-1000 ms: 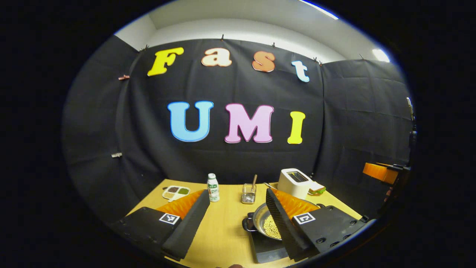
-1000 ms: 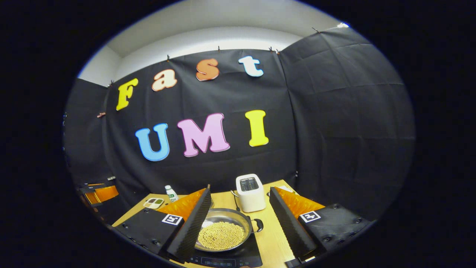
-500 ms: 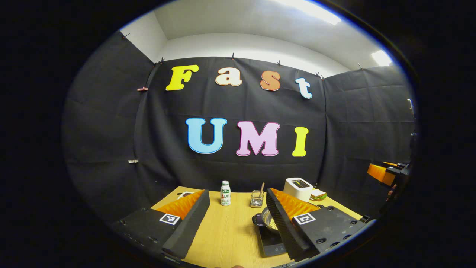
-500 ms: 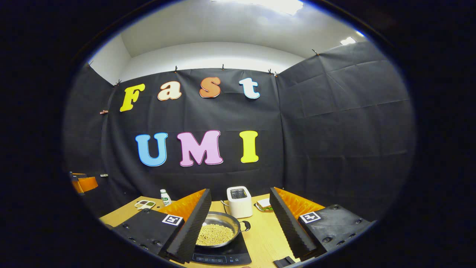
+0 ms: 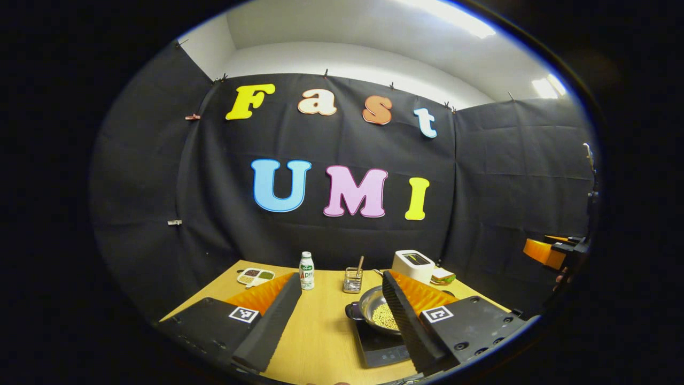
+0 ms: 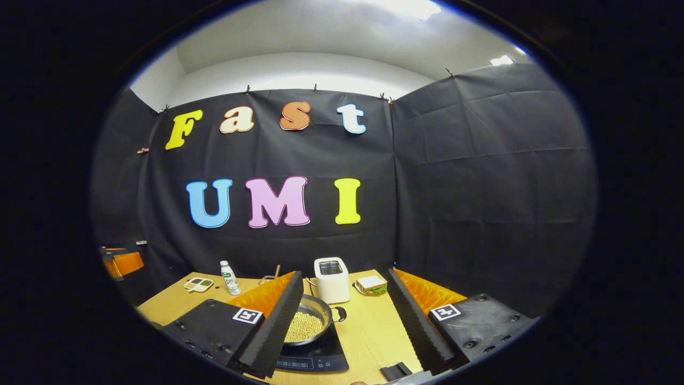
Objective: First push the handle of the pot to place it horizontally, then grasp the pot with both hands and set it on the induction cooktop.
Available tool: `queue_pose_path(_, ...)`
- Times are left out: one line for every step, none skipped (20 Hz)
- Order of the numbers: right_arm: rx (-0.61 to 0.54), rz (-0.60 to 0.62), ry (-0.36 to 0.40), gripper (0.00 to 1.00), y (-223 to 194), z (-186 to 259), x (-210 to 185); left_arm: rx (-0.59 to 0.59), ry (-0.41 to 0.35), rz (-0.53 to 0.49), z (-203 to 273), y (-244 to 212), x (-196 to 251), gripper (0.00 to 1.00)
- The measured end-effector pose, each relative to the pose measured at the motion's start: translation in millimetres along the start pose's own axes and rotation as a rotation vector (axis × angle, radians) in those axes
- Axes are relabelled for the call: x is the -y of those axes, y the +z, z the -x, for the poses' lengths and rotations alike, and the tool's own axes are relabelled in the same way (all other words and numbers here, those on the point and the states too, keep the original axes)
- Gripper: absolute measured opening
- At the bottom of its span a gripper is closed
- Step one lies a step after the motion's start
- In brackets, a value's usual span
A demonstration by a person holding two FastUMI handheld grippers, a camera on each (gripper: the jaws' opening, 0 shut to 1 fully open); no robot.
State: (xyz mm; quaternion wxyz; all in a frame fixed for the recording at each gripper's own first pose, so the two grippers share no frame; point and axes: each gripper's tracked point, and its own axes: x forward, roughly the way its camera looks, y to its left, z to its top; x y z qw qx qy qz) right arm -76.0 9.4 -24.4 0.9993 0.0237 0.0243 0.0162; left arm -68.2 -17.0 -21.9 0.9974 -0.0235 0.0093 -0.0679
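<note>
Both tongs spread wide, left tongs [image 5: 336, 321] and right tongs [image 6: 344, 321], gripping nothing, raised above the worktop [image 5: 320, 331]. Pot [image 6: 310, 323] of beans seated on the induction cooktop [image 6: 320, 355] toward the worktop's near edge.

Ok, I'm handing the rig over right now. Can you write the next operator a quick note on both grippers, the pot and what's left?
Left gripper: open, holding nothing, above the table to the left of the pot.
Right gripper: open, holding nothing, to the right of the pot.
Pot: full of beans, sitting on the induction cooktop, side handles pointing left and right.
Done: the pot is on the cooktop and released.
Left: nothing visible; just check that the pot sits centred.
</note>
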Motion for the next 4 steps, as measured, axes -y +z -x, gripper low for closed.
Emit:
queue_pose_path(-0.003,-0.002,-0.002,0.98,0,-1,1,-0.007,-0.004,0.008,-3,-3,4,0.95)
queue_pose_path(-0.004,-0.002,-0.001,0.98,-1,-2,2,-0.019,-0.006,0.014,-6,-8,7,0.95)
queue_pose_path(-0.002,-0.001,0.002,0.98,-2,-1,3,-0.030,-0.007,0.019,-7,-11,10,0.95)
queue_pose_path(0.000,0.000,0.006,0.98,-1,-3,3,-0.040,-0.006,0.020,-9,-15,12,0.95)
